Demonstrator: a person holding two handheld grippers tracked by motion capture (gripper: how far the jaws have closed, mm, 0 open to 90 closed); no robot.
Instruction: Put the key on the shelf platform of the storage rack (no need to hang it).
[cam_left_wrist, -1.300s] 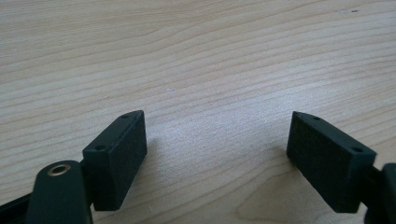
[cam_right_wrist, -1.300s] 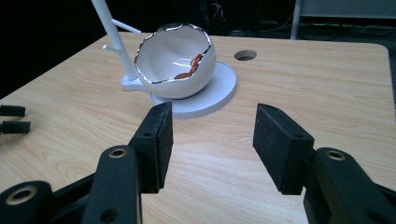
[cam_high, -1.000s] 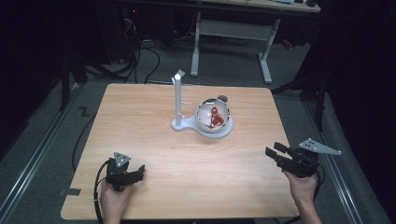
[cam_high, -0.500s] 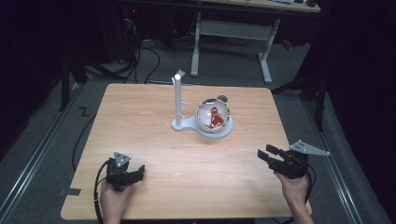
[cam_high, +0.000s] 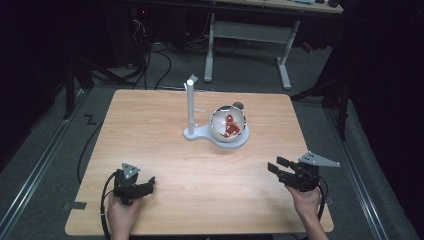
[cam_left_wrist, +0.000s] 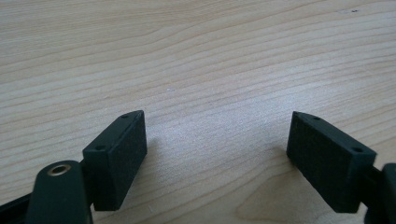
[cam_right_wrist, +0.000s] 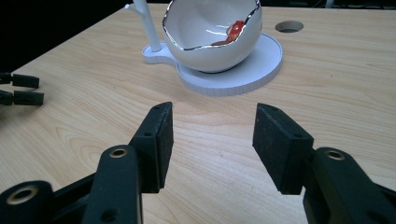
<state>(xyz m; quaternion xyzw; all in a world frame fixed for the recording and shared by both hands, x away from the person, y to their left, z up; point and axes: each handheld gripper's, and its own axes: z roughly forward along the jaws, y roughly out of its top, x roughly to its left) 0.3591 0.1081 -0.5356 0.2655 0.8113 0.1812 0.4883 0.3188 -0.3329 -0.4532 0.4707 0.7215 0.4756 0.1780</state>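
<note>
Your white bowl (cam_high: 229, 126) (jagged silver rim, something red inside) sits upright on a white round base (cam_right_wrist: 261, 65) with a post (cam_high: 190, 106), far centre of the bench (cam_high: 150, 130).

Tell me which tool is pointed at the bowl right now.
The right tool: its view looks straight at the white bowl on its stand. The left tool faces bare table. Both are open and empty.

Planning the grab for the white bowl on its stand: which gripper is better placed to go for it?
Probably the right gripper: its open jaws point at the bowl with bare table between. The left gripper, also open, faces down at bare wood.
</note>
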